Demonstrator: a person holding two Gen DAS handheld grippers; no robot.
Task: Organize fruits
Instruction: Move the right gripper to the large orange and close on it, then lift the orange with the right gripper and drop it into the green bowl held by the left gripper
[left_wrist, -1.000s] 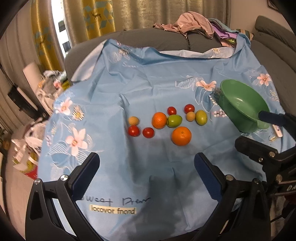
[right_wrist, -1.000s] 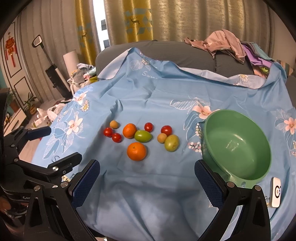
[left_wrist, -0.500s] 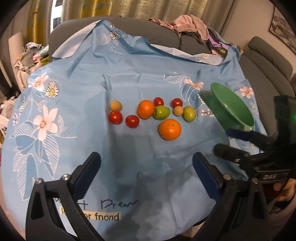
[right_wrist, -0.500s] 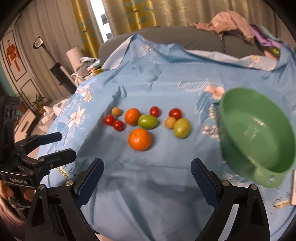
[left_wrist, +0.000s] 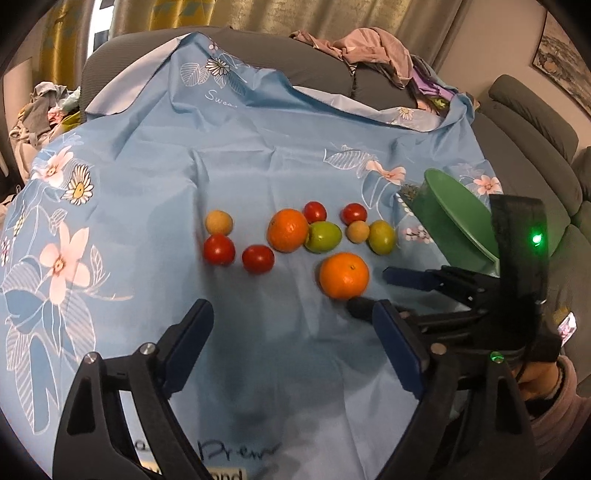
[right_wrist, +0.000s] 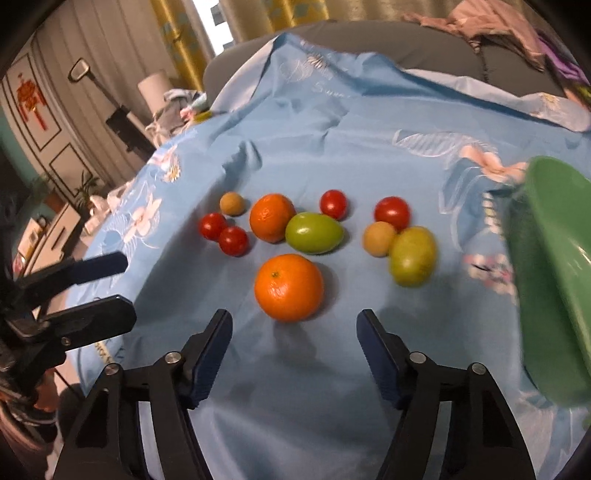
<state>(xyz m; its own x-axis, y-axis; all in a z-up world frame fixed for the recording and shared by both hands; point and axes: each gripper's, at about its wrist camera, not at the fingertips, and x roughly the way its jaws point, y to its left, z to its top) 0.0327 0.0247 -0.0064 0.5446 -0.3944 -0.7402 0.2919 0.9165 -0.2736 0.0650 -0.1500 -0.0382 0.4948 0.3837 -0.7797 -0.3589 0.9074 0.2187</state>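
Draped over a grey sofa, a blue flowered cloth carries the fruit, with yellow curtains and a heap of clothes at the far side.

From the left wrist: the left tongs hang over bare cloth on the near side, jaws wide but closing, nothing between them. Beyond them the fruit lies in a loose row: two red tomatoes and a small tan fruit to the left, an orange touching a green fruit in the middle, more tomatoes and a second green fruit to the right. A larger orange sits nearest. The right tongs reach in from the right, tips just beside that orange. A green bowl stands at the far right.

From the right wrist: the right tongs are partly open and closing, empty, with the larger orange just beyond their tips. The left tongs show at the left edge, the green bowl at the right, blurred.
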